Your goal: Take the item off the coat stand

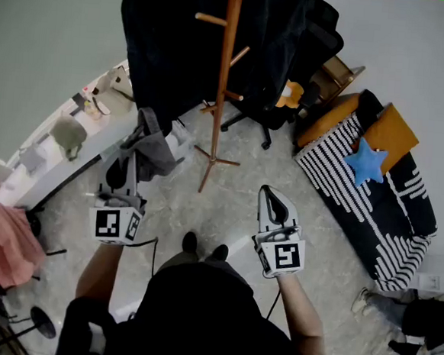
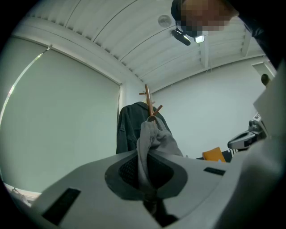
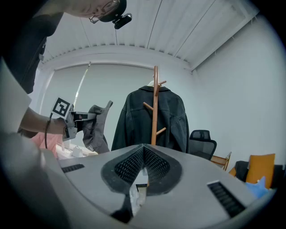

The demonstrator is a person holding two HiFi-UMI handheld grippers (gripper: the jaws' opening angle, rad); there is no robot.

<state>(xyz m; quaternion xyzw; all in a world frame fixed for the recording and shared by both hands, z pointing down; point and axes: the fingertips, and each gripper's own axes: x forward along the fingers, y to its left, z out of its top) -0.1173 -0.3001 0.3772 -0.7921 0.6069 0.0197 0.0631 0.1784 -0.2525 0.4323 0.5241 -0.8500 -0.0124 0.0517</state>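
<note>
My left gripper (image 1: 137,137) has its jaws closed tight on a grey cloth (image 1: 157,151). In the left gripper view the cloth (image 2: 154,139) runs up out of the pinch between the two fingers (image 2: 127,172) as a soft, crumpled bunch, plain mid-grey with folds and a seamed edge along its top. From the right gripper view I can see it hang loose below the left gripper (image 3: 82,117), a limp grey bundle (image 3: 96,129) with one corner sticking upward.

The cloth is off the coat stand (image 1: 225,74), held to the left of the wooden pole and in front of the dark jacket (image 1: 171,46) that hangs on it. In the right gripper view there is a clear gap between the cloth and the jacket (image 3: 134,118) on the stand (image 3: 155,107).

My right gripper (image 1: 271,192) is held low to the right of the stand's feet. Its jaws meet at the tips (image 3: 143,147) with nothing between them.

A black office chair (image 1: 289,102) stands behind the stand.
</note>
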